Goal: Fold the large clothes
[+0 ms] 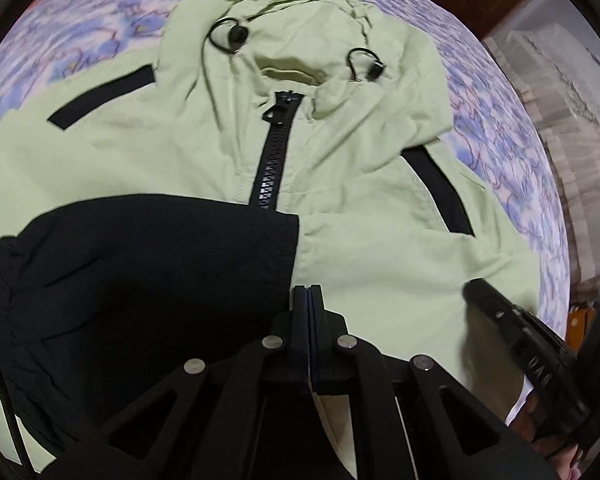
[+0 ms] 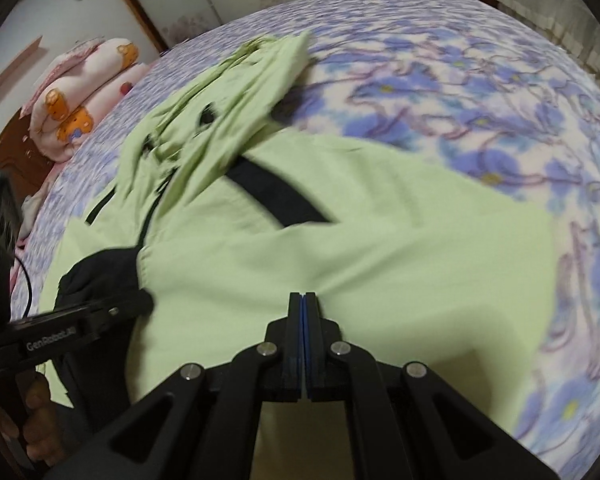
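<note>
A light green hooded jacket (image 1: pixel 340 184) with a black zipper (image 1: pixel 274 148) and black panels lies front up on the bed, hood (image 1: pixel 300 28) at the far end. Its black section (image 1: pixel 140 280) is folded over the lower left. My left gripper (image 1: pixel 308 292) is shut on the jacket where black meets green. My right gripper (image 2: pixel 304 298) is shut on the green jacket fabric (image 2: pixel 380 240). In the left wrist view the right gripper (image 1: pixel 512 328) shows at the right. In the right wrist view the left gripper (image 2: pixel 100 312) shows at the left by the black section (image 2: pixel 100 272).
The bed (image 2: pixel 460 100) has a blue and purple floral cover. Pink pillows (image 2: pixel 80 92) lie at its far left, near a wooden headboard. A wardrobe with flowered doors stands behind. White bedding (image 1: pixel 572 128) is stacked beside the bed on the right.
</note>
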Demonstrator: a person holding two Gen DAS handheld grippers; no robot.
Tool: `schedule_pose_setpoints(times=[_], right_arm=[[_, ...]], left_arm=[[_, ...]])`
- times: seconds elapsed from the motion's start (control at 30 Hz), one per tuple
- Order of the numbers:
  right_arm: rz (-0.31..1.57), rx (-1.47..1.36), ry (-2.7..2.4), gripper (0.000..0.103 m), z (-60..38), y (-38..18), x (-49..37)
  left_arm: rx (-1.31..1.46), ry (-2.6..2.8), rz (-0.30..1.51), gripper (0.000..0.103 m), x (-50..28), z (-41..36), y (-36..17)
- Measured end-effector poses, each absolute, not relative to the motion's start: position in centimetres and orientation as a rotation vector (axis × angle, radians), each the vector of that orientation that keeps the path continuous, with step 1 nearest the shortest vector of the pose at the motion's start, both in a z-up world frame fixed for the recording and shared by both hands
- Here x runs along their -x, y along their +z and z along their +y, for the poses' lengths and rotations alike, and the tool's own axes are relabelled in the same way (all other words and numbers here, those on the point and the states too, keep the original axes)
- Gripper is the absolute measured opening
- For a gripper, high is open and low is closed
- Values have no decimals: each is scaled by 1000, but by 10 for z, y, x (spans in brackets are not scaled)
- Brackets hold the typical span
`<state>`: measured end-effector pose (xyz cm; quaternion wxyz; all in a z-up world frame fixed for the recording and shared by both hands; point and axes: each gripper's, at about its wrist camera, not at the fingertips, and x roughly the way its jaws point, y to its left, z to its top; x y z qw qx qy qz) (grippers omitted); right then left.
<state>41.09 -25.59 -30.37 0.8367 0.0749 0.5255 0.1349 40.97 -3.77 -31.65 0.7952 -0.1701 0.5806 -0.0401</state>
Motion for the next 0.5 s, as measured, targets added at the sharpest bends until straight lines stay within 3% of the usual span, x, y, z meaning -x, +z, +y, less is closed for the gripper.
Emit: schedule_pose_setpoints(times=[0.5], right_arm=[[1076,-119,57,0,-343,-296,-423]], left_arm=[[416,-40,1229,1,-404,-13,-313]])
